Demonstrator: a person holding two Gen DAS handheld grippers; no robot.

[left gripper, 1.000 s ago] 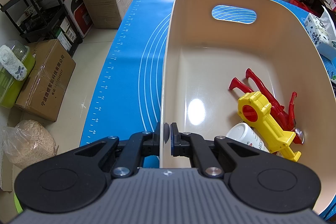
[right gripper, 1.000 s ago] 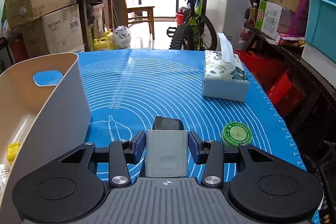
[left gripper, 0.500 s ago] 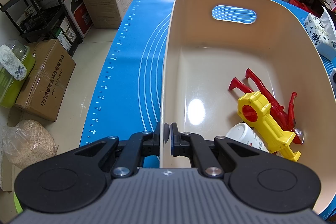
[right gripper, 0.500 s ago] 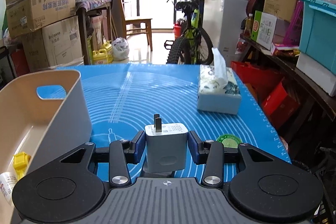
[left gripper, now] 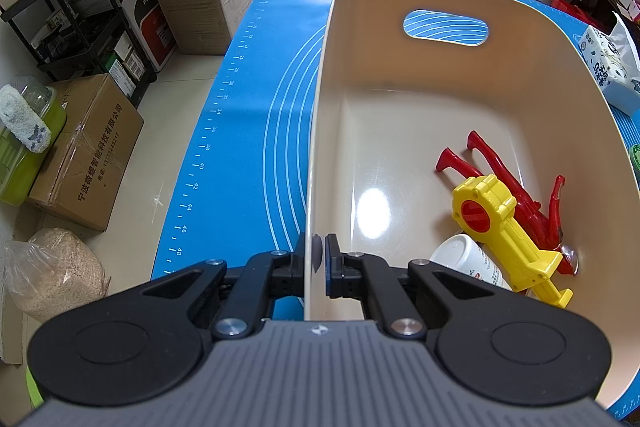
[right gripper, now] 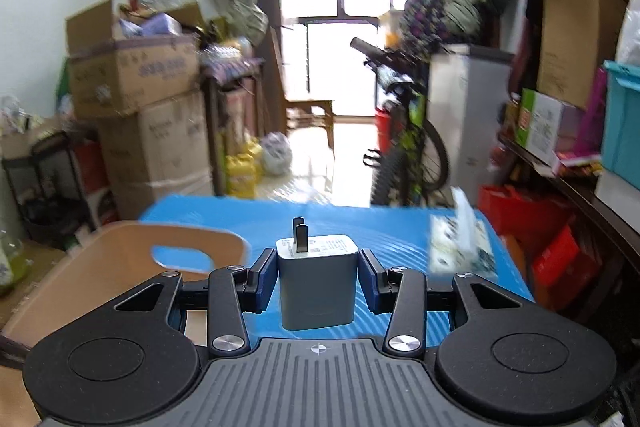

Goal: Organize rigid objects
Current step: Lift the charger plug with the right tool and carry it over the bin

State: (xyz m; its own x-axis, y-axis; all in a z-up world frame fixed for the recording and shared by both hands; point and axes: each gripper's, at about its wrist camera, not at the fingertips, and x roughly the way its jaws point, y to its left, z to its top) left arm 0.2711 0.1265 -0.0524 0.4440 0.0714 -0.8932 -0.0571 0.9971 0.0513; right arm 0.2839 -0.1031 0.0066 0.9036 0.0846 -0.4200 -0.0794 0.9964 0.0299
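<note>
My left gripper point(left gripper: 319, 259) is shut on the near left wall of a cream plastic bin point(left gripper: 316, 147) on the blue mat point(left gripper: 248, 131). Inside the bin lie a yellow toy tool point(left gripper: 504, 231), a red plastic figure point(left gripper: 500, 171) and a white bottle point(left gripper: 468, 259). My right gripper point(right gripper: 318, 277) is shut on a grey-white wall charger point(right gripper: 318, 283), prongs up, held well above the mat point(right gripper: 360, 223). The bin point(right gripper: 120, 259) shows to its lower left.
A tissue box point(right gripper: 460, 243) stands on the mat at the right, also in the left wrist view point(left gripper: 608, 71). Cardboard boxes point(left gripper: 88, 155), a black rack point(left gripper: 80, 23) and a bicycle point(right gripper: 404, 147) surround the table.
My right gripper has lifted the charger off the mat and risen higher, shifting left toward the bin. The left gripper and bin have not moved.
</note>
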